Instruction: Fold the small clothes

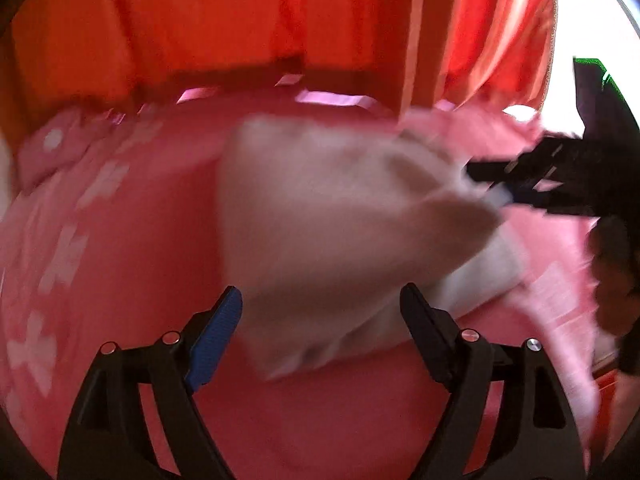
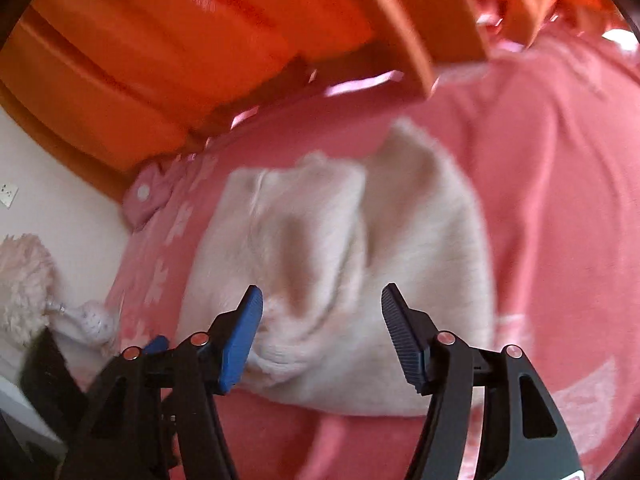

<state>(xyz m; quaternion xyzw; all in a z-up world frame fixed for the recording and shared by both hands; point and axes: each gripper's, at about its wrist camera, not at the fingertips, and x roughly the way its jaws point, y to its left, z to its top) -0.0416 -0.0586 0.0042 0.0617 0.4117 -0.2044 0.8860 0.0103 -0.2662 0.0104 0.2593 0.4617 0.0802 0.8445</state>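
Both the left gripper [image 1: 322, 312] and the right gripper [image 2: 322, 320] stood wide, gripping nothing. The cream sweater [image 2: 340, 280] lay bunched on the pink bedspread [image 2: 560, 200], roughly doubled; tidying looked unfinished.

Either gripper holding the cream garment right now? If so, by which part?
Neither. The left gripper and right gripper both stand open, pads clear of the cream fuzzy garment, which lies loose on the pink blanket.

Under me is a bed with a pink flowered cover [image 2: 560, 184]. On it lies a fluffy white garment [image 2: 340, 260], rumpled, and a pink pillow [image 2: 146, 196] near the bed's far corner.
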